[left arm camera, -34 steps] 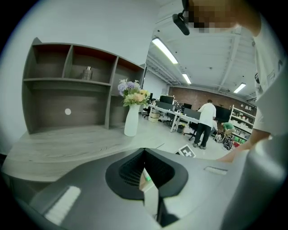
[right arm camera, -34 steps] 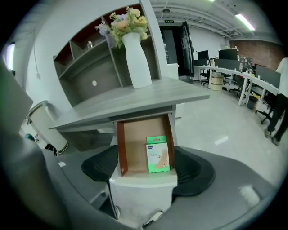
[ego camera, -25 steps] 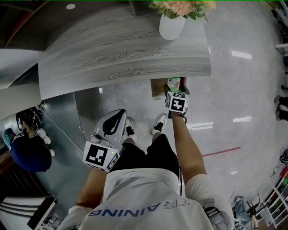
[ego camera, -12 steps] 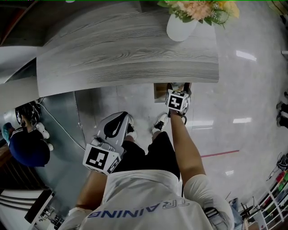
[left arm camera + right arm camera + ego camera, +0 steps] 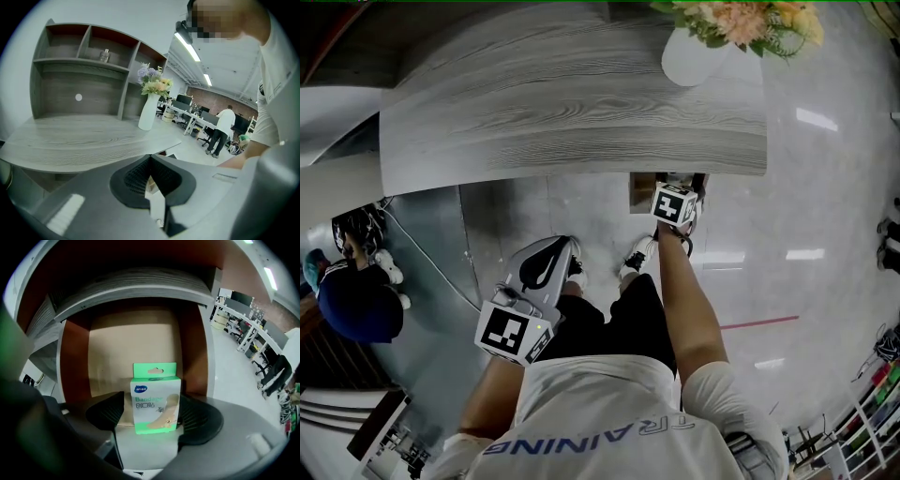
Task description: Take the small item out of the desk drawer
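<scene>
A green and white bandage box (image 5: 154, 399) lies in the open brown drawer (image 5: 75, 362) under the grey wooden desk (image 5: 572, 103). My right gripper (image 5: 152, 412) points steeply down into the drawer. Its jaws have just been opening and stand open on either side of the box, with a gap showing at the left pad (image 5: 107, 414). In the head view the right gripper (image 5: 675, 192) reaches in under the desk edge, and the box is hidden there. My left gripper (image 5: 150, 159) is shut on nothing and hangs by my left thigh (image 5: 546, 261).
A white vase of flowers (image 5: 694, 56) stands on the desk's right end, above the drawer. A shelf unit (image 5: 79, 70) rises at the desk's back. A person in blue (image 5: 356, 305) is at the far left. My shoes (image 5: 633, 253) stand before the drawer.
My right gripper has pushed further in under the desk edge and down into the drawer; the green box seen beside it earlier is now hidden in the head view. My left gripper has kept still.
</scene>
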### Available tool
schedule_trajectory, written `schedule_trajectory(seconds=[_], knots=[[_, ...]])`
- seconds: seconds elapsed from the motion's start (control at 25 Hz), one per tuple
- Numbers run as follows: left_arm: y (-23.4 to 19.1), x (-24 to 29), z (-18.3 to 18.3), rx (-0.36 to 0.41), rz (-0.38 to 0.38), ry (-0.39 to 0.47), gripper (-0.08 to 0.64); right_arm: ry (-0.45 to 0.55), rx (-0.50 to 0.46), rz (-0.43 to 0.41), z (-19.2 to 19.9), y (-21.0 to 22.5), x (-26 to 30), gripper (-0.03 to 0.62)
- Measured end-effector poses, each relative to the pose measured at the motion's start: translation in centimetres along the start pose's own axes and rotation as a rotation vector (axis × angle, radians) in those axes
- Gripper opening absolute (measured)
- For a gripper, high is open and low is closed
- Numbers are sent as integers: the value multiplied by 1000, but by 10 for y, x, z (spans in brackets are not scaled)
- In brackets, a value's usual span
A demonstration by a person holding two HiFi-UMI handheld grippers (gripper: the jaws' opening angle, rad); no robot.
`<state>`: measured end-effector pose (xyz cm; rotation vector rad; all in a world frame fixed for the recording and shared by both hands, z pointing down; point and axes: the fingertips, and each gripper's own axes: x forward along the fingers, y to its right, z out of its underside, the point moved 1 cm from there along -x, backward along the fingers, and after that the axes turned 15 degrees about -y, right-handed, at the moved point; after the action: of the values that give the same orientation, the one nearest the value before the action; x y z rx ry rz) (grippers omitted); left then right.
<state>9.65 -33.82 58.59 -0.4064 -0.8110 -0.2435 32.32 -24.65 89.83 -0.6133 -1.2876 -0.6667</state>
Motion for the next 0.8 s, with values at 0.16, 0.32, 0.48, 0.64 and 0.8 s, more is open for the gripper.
schedule_trajectory(seconds=[0.16, 0.32, 0.48, 0.64, 0.8], knots=[[-3, -4, 5, -4, -3, 0, 0, 5, -38, -6, 4, 4, -1, 327], [-3, -7, 9, -2, -6, 1, 0, 32, -74, -14, 4, 3, -9, 322], [1, -11, 8, 11, 1, 9, 0, 82, -113, -41, 6, -6, -29, 322], [7, -20, -4, 37, 21, 36, 0, 146, -112, -92, 11, -16, -63, 322], [16, -36, -17, 66, 43, 77, 0, 194, -98, -115, 19, -18, -108, 322]])
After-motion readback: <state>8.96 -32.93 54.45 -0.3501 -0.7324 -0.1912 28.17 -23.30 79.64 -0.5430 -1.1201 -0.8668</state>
